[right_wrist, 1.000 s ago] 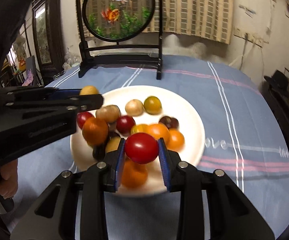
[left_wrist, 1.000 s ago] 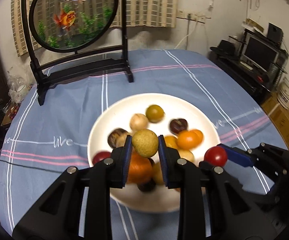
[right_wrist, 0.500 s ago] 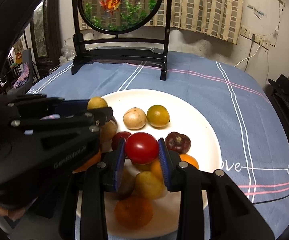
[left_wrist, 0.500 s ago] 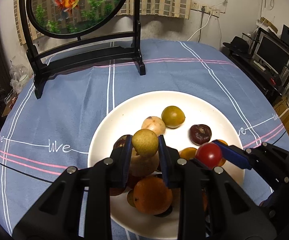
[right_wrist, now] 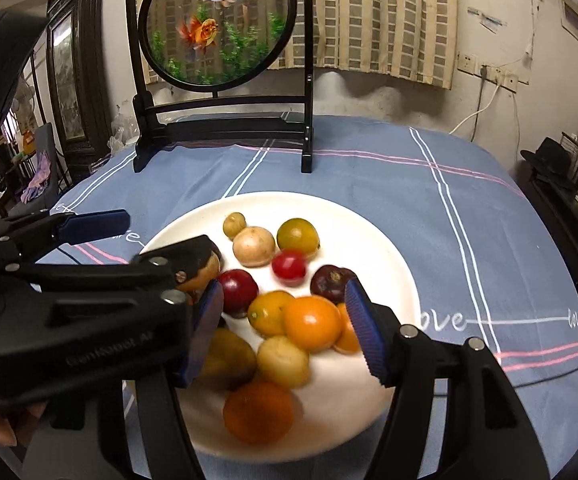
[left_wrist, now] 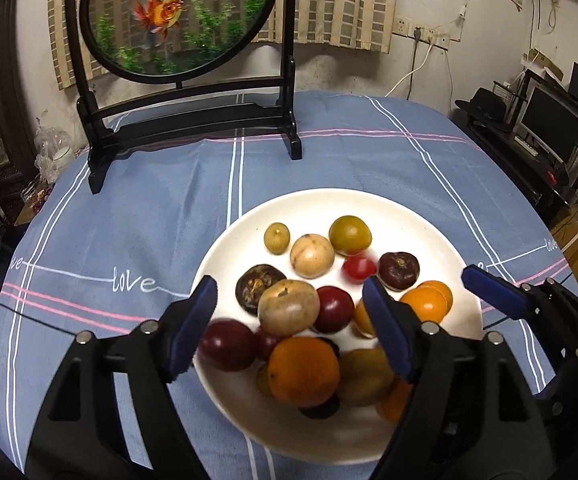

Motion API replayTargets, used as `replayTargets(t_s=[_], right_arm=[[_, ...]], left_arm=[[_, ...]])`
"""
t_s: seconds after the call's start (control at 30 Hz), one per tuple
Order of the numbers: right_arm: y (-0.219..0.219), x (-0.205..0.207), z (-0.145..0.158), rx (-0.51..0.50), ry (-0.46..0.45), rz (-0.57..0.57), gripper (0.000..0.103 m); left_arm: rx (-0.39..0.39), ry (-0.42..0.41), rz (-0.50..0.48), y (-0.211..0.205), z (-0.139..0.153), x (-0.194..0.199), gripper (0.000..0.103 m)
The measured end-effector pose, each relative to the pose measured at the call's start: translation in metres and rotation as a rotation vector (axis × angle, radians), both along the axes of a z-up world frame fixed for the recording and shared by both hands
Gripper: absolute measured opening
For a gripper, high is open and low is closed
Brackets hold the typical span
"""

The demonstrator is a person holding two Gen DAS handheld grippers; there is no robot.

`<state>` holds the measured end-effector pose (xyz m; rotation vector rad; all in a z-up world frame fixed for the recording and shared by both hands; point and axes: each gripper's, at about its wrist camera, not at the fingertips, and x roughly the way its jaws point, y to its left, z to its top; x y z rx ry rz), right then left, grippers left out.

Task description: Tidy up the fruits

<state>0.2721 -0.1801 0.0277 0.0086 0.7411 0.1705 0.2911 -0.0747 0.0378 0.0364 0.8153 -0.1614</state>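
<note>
Nearest the cameras, both grippers hovered over the near side of a white plate (left_wrist: 421, 216). The left gripper (left_wrist: 291, 322) had its jaws opening, blue pads well apart and pressing on nothing; fruit lay below the gap. The right gripper (right_wrist: 285, 322) likewise had its jaws opening, with no fruit gripped between its pads. In the right wrist view the left gripper's black body crossed the lower left and hid that edge of the plate and part of a tan fruit (right_wrist: 203, 274) behind it.

The fruits lay piled on the plate: a large orange (left_wrist: 303, 372) at the near edge, blurred, with dark fruit half buried beneath it that could not be made out. A dark red fruit (left_wrist: 227, 344) beside the left pad was smeared by motion. Farther in lay a red cherry tomato (left_wrist: 359, 268), also blurred, a pale round fruit (left_wrist: 312, 256), a yellow-green fruit (left_wrist: 349, 235) and a small olive-yellow fruit (left_wrist: 277, 238).

The plate rested on a blue tablecloth (left_wrist: 137, 208). Beyond stood a round goldfish screen (left_wrist: 177, 20) in a black frame, its top cut off.
</note>
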Motion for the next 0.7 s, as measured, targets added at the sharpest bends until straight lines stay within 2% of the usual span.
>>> replayTargets(t_s=[0.27, 0.47, 0.7], right_arm=[[-0.011, -0.036, -0.006, -0.004, 0.017, -0.028, 0.064], [-0.019, -0.070, -0.006, -0.017, 0.007, -0.055, 0.064], [-0.024, -0.099, -0.014, -0.049, 0.026, -0.073, 0.064]], left_arm=[[-0.013, -0.013, -0.005, 0.006, 0.005, -0.037, 0.086], [0.034, -0.030, 0.007, 0.017, 0.006, -0.079, 0.092], [0.021, -0.016, 0.036, 0.037, 0.000, -0.113, 0.093]])
